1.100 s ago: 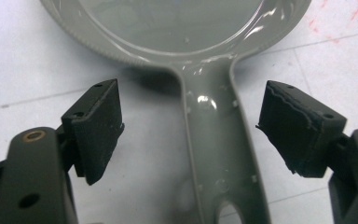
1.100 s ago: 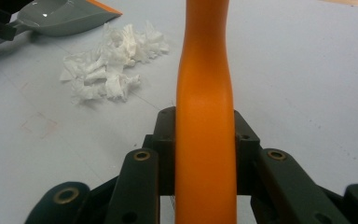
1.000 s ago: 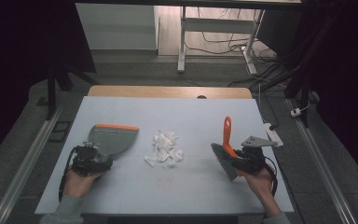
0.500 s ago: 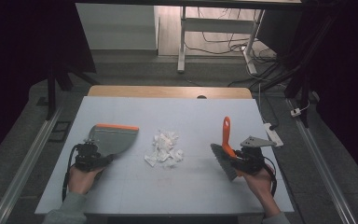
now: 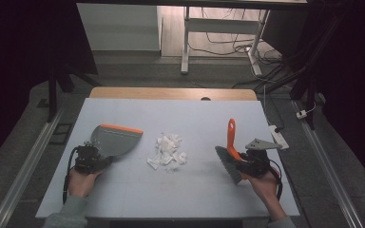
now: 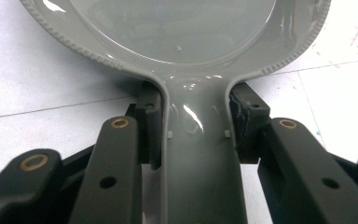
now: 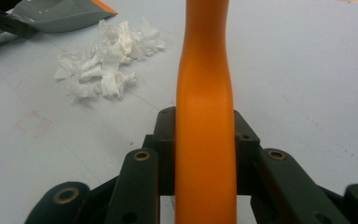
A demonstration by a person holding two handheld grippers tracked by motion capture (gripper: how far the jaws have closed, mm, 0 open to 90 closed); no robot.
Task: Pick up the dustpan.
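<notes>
Pale tabletop [image 5: 123, 199]: paper scraps [image 5: 168, 152] mid-surface between dustpan [image 5: 116, 139], left gripper [image 6: 196, 135] fingers just closed on its handle, and brush [image 5: 230, 154], clamped in right gripper [image 7: 205, 154], bristles facing the scraps.

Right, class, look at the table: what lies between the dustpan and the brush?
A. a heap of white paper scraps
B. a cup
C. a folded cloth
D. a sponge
A: in the high view a heap of white paper scraps lies on the table, between the dustpan in the left gripper and the brush in the right gripper.
</notes>
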